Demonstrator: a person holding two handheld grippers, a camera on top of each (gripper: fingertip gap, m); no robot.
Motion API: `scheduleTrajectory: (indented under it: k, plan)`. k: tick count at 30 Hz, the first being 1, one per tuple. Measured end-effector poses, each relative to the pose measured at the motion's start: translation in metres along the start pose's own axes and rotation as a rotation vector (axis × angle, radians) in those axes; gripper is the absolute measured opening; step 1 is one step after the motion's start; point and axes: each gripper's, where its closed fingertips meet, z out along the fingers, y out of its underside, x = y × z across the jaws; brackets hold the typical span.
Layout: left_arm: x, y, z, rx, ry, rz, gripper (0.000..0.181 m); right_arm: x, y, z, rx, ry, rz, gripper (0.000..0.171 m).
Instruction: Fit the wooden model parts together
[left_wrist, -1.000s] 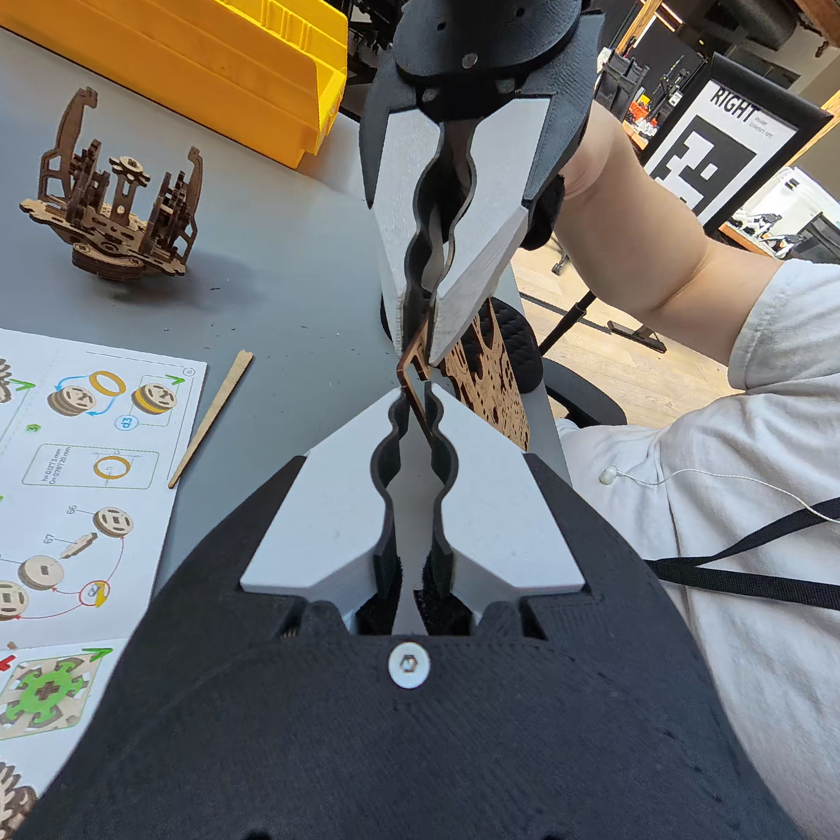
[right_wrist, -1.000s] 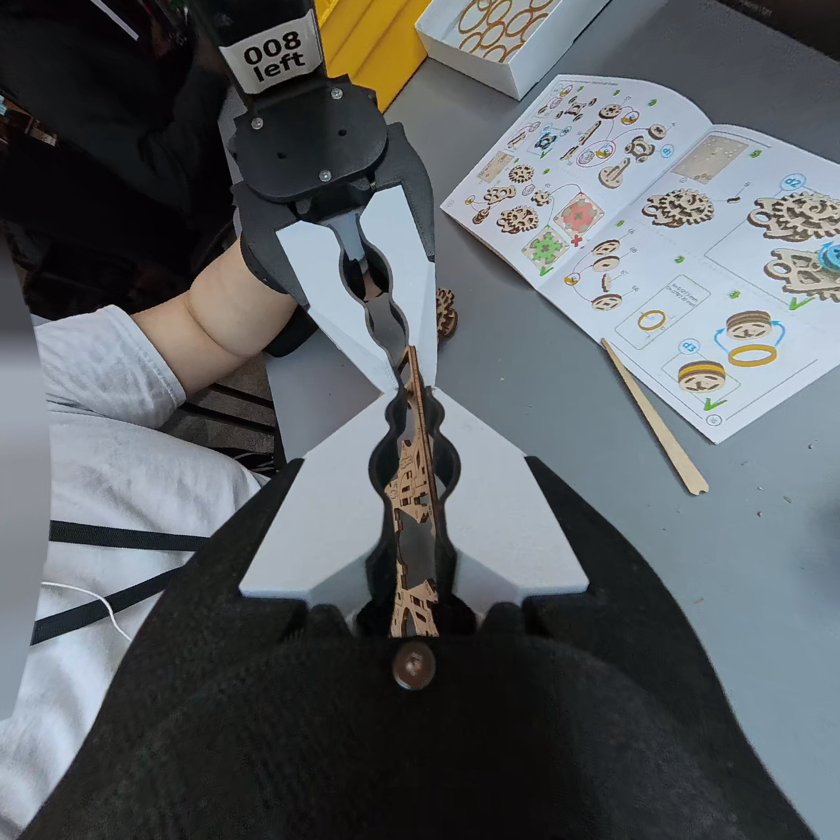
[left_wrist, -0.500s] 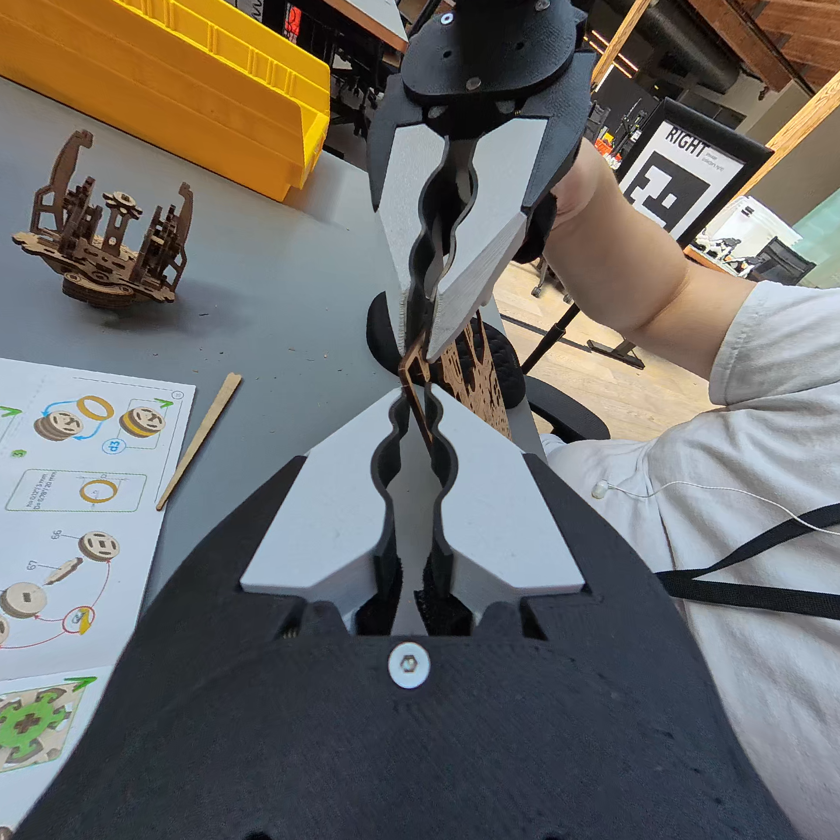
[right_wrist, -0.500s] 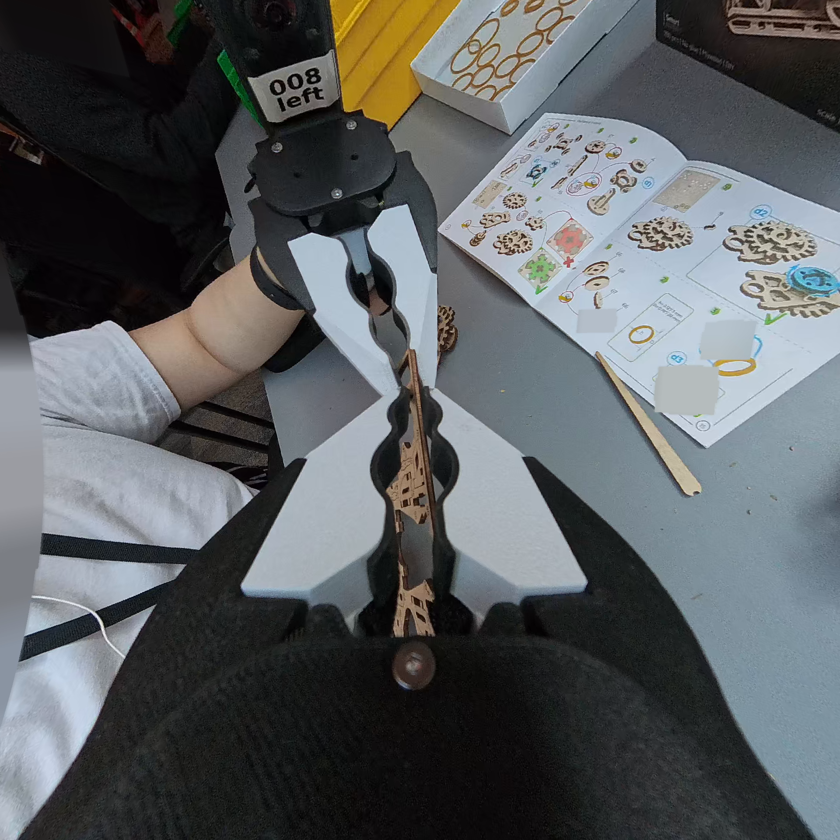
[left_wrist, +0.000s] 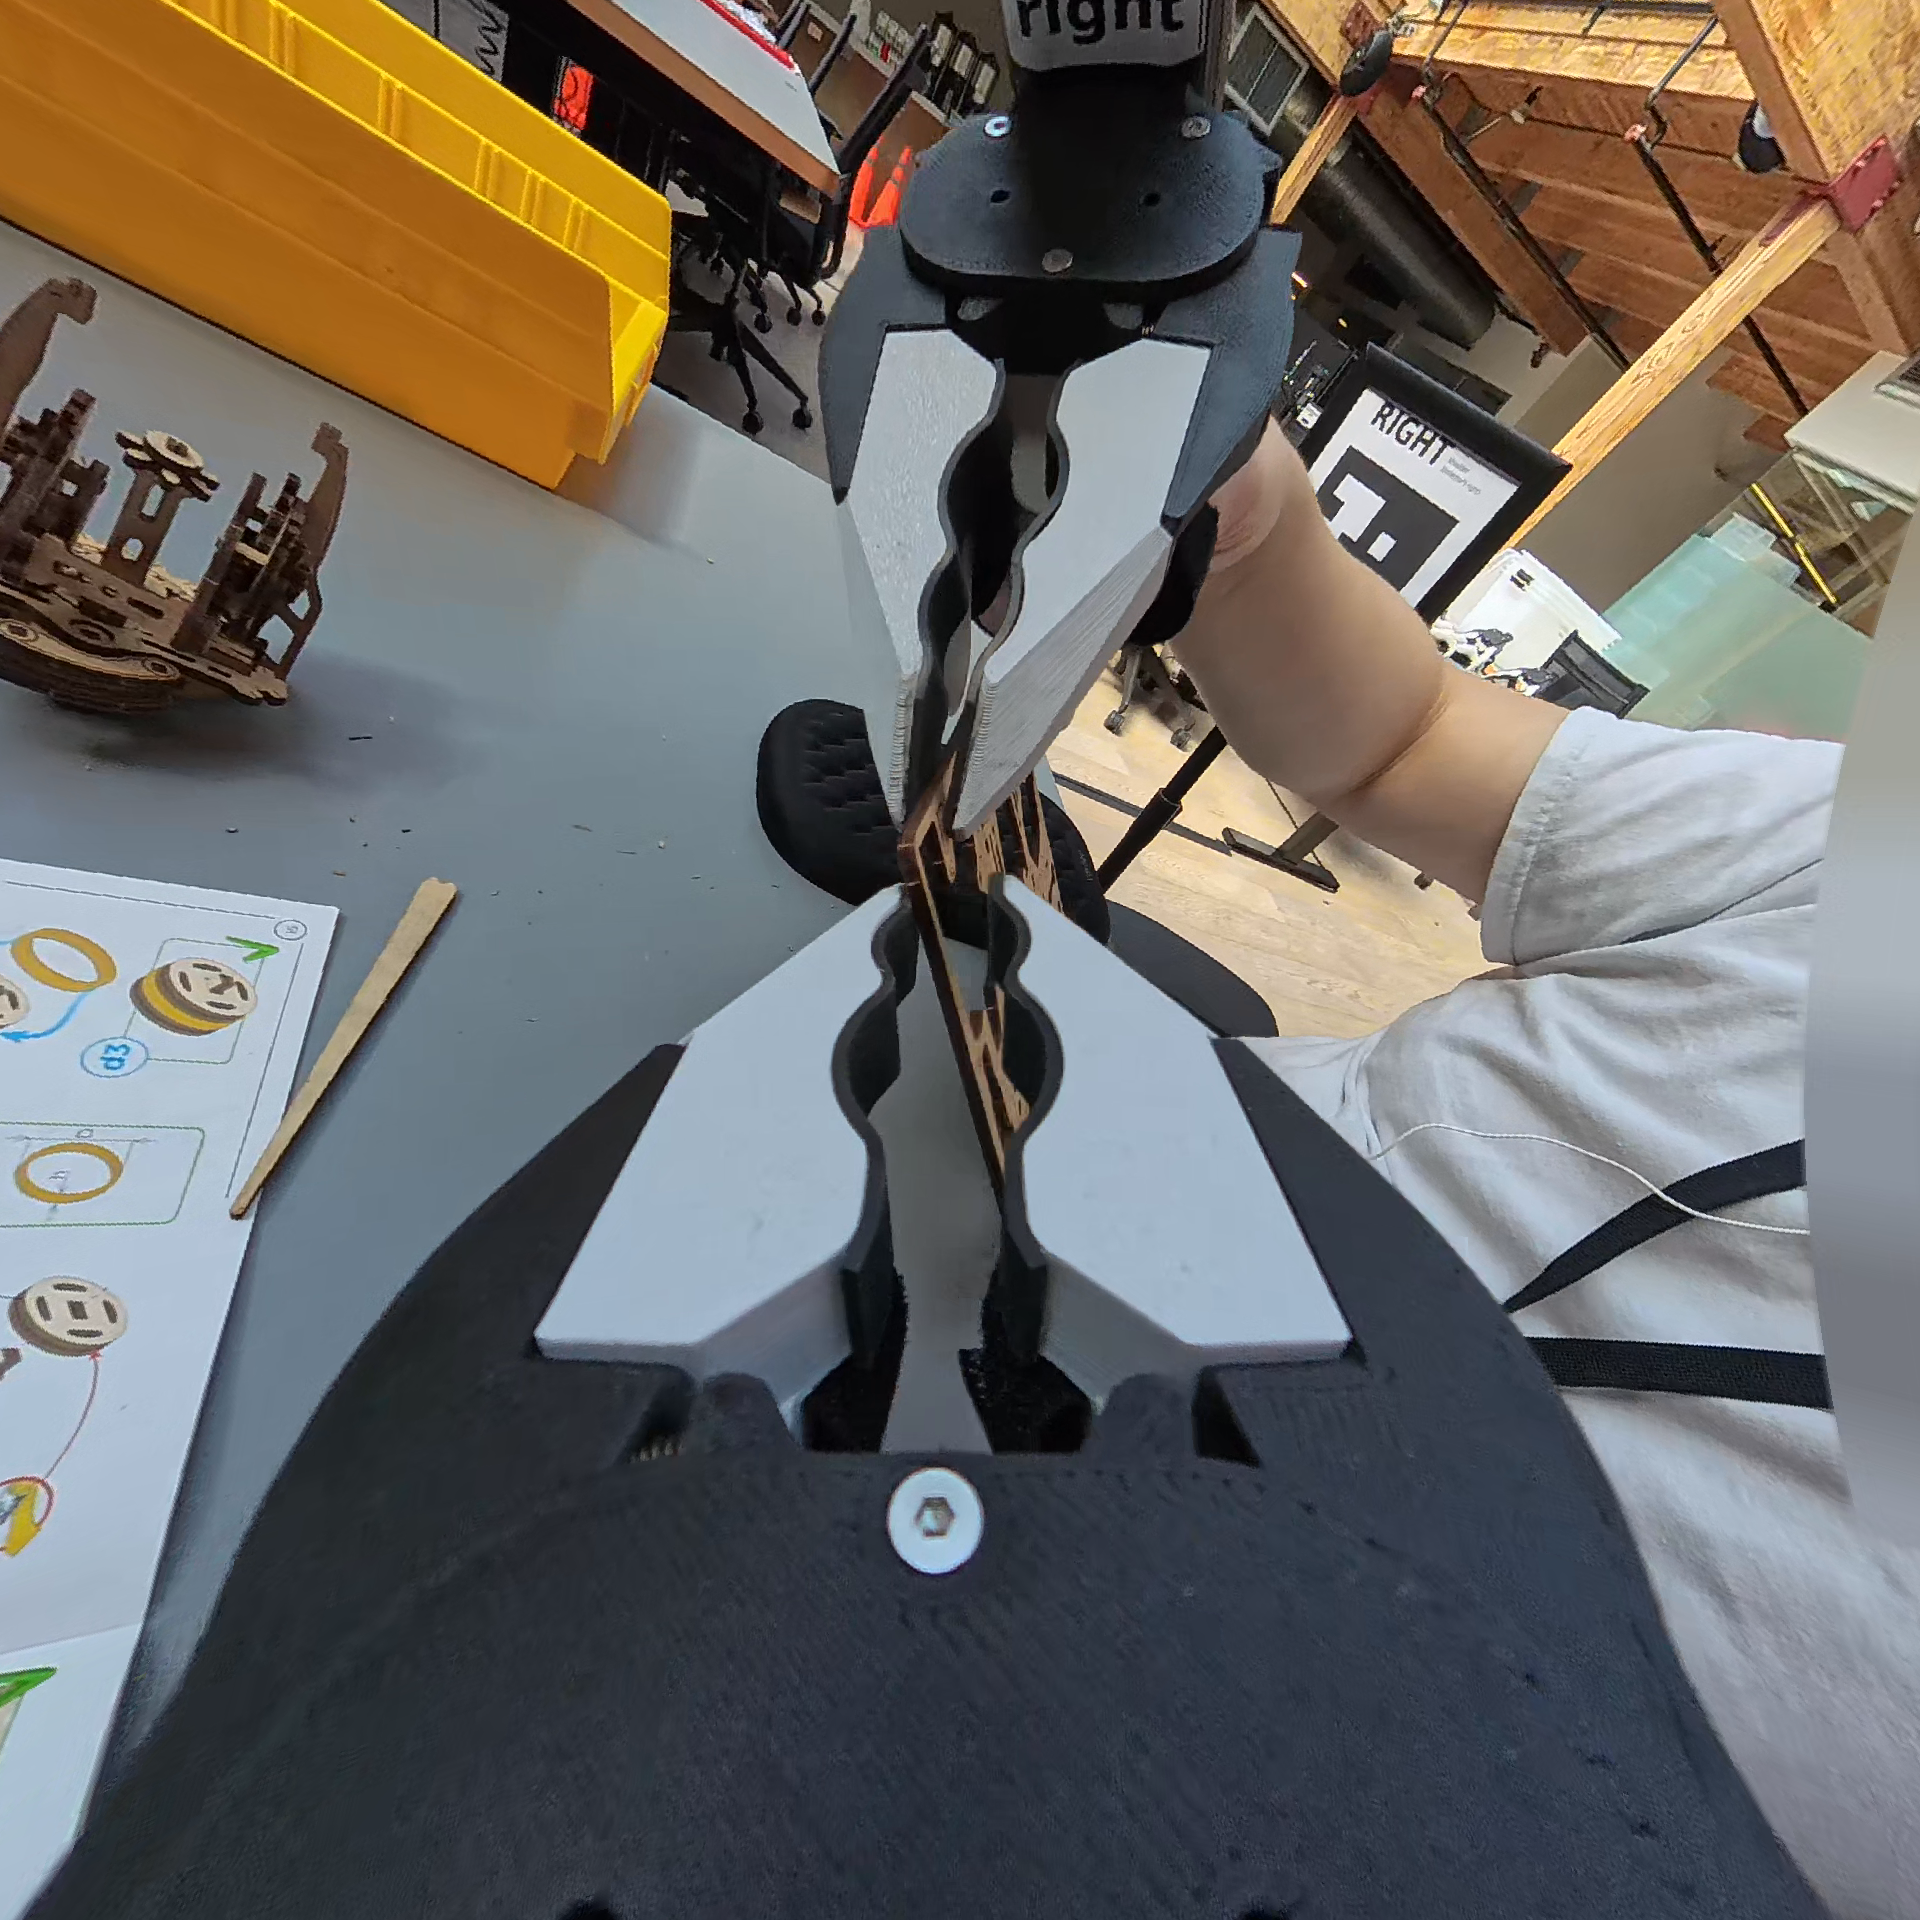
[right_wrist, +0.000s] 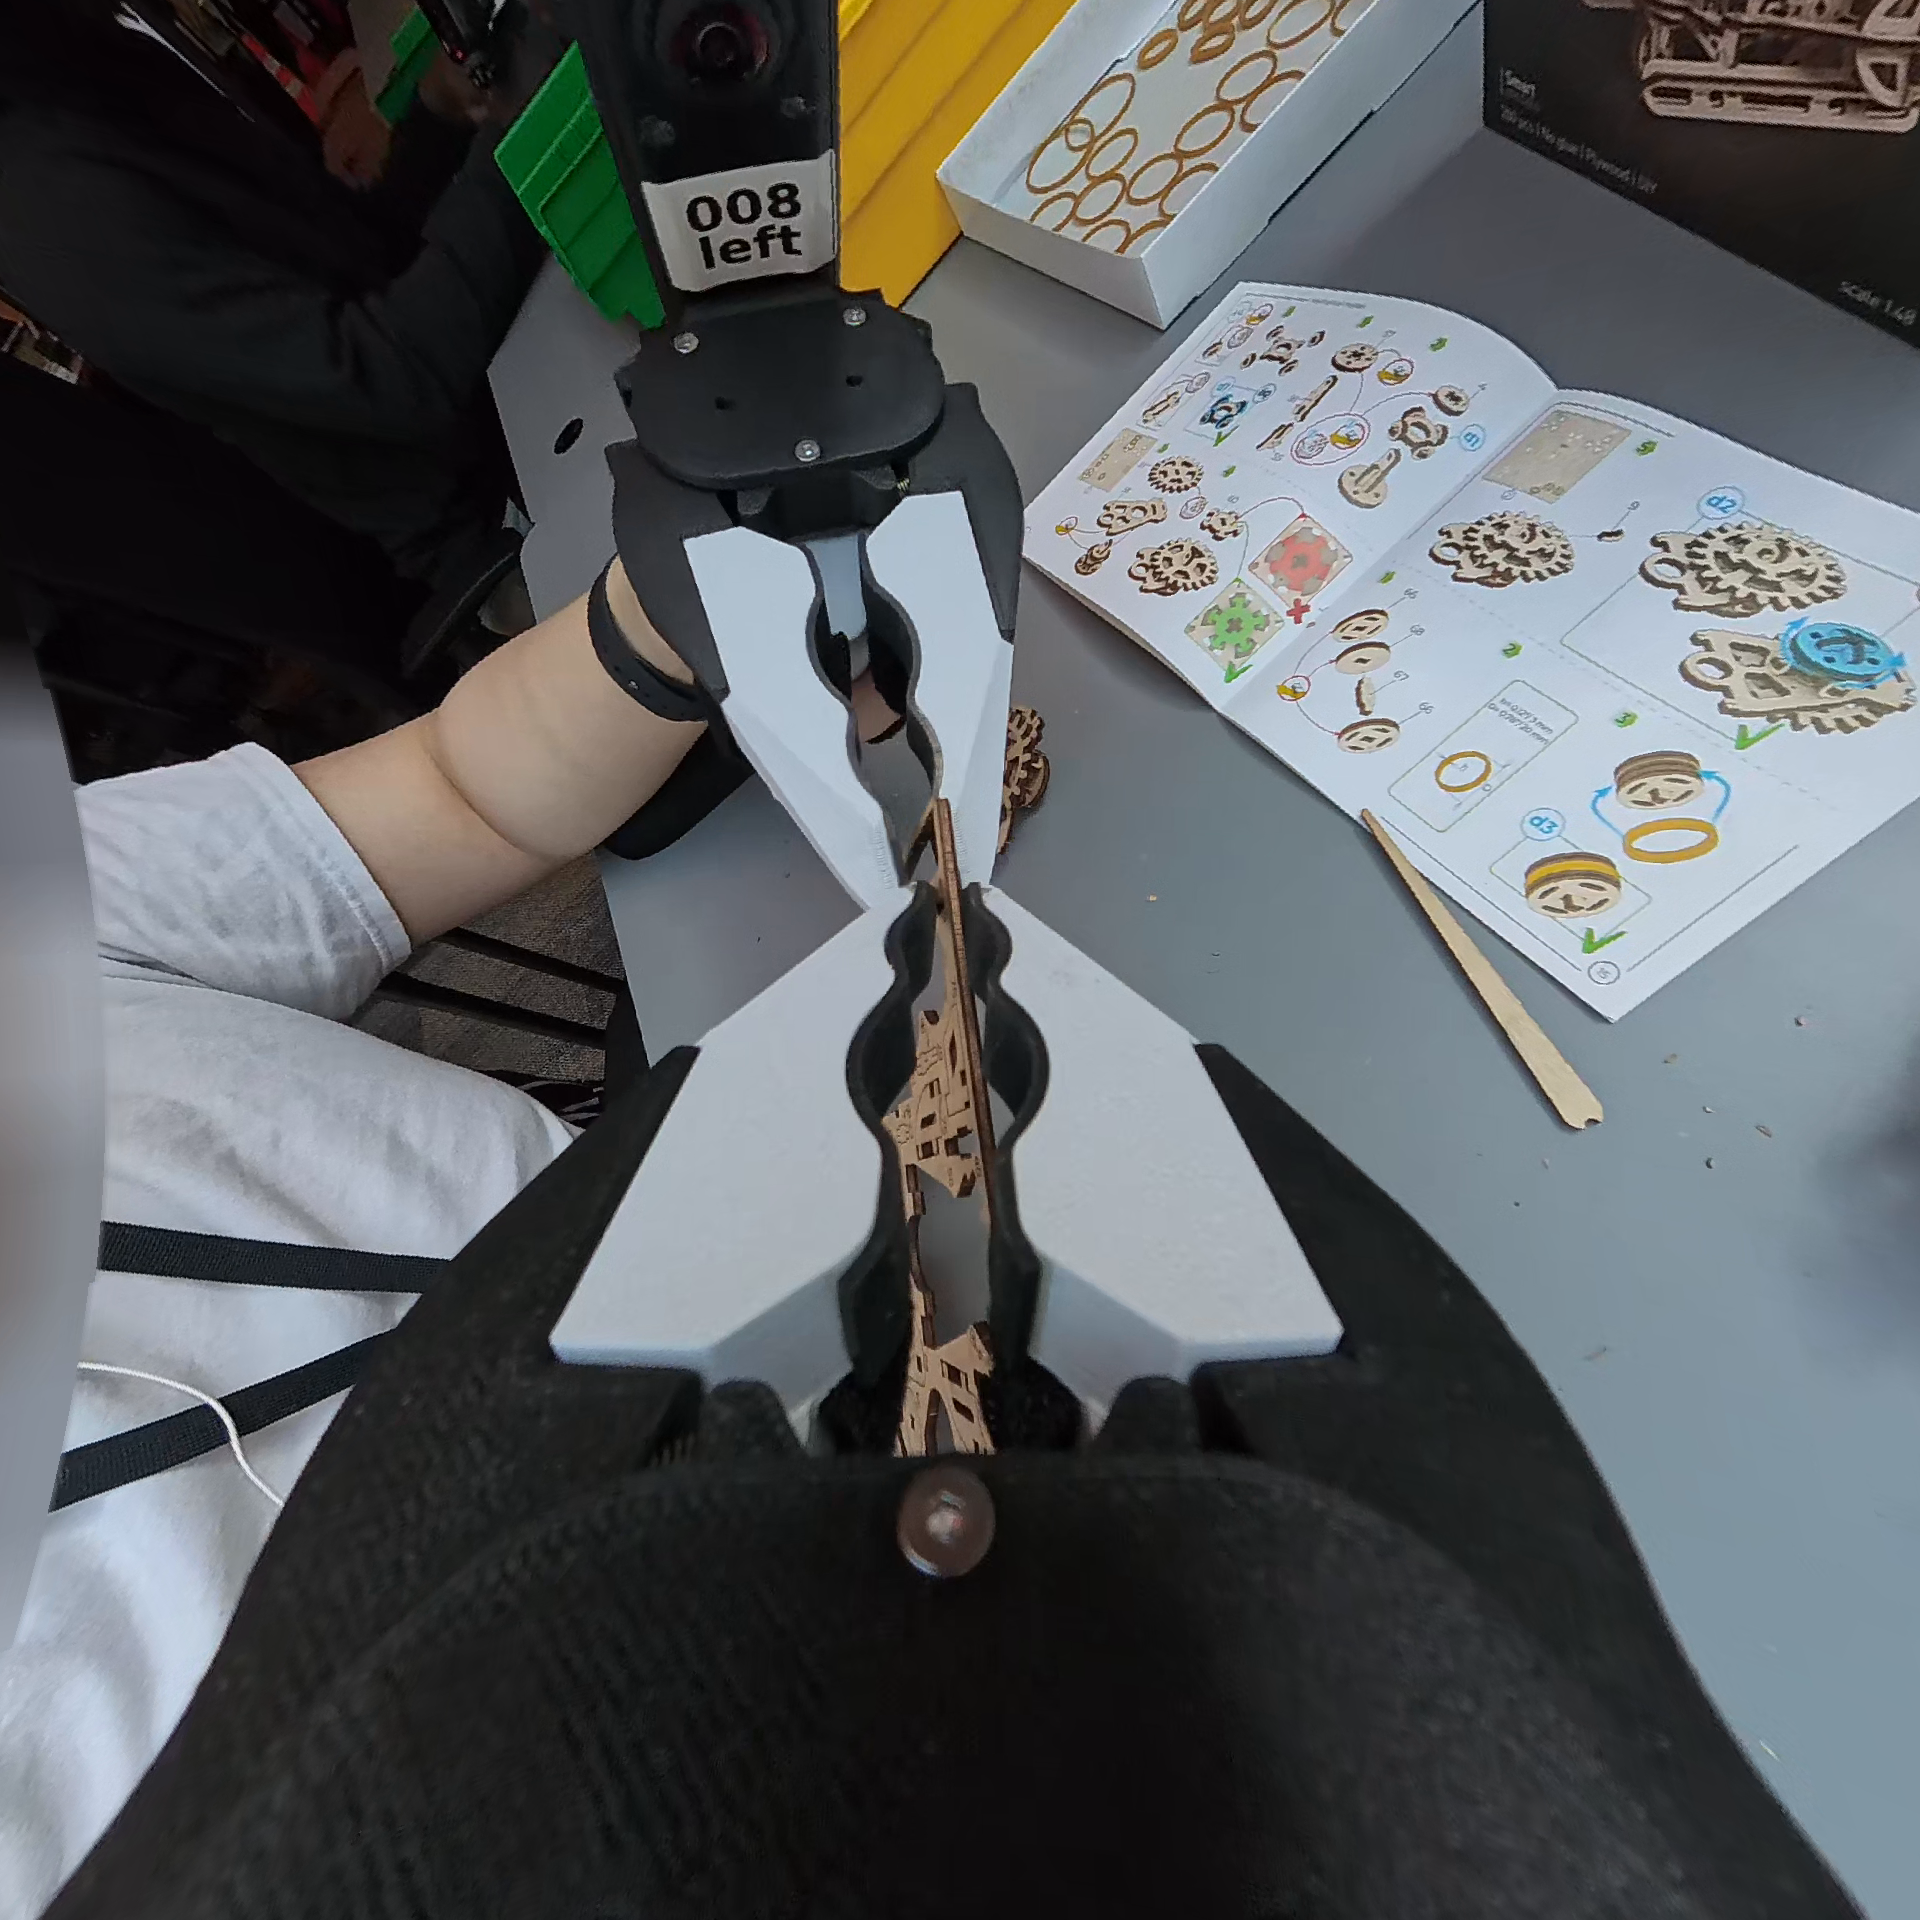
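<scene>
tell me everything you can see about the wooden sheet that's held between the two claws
The sheet is thin, pale laser-cut plywood with dark scorched edges and many cut-out shapes. It is held edge-on in the air above the table edge. The right claw is shut on it, the sheet running the length of its fingers. Its far end sticks out between the tips of the left claw, whose fingers sit slightly apart around it.

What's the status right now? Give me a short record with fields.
right gripper: shut on flat laser-cut wooden panel, edge-on
left gripper: slightly open, panel's end between its fingers
half-built dark wooden model: standing on grey table, untouched
thin wooden stick: beside white instruction booklet
</scene>
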Motion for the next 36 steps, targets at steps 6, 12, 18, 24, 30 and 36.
scheduleTrajectory:
  k: [6,12,18,24,30,36]
  plan:
    - [-0.001,0.0,0.0,-0.002,-0.008,-0.014,0.003,0.0,0.001,0.0,0.0,0.018,-0.028,0.005]
    - [0.001,-0.001,0.002,0.008,0.007,-0.022,0.004,-0.001,0.001,-0.001,0.002,0.016,-0.031,0.005]
    - [0.003,-0.002,0.001,0.01,0.016,-0.01,0.004,-0.004,0.001,-0.001,0.0,0.004,-0.03,0.004]
    - [0.005,-0.003,0.0,0.005,0.012,0.004,0.001,-0.006,-0.001,-0.001,0.017,-0.015,-0.013,0.005]
    - [0.007,-0.001,0.001,-0.002,0.023,0.022,0.002,-0.007,0.002,-0.001,0.013,-0.025,0.009,0.005]
    - [0.01,0.0,0.001,0.001,0.06,-0.003,0.0,-0.01,0.003,-0.001,0.009,-0.034,0.013,0.003]
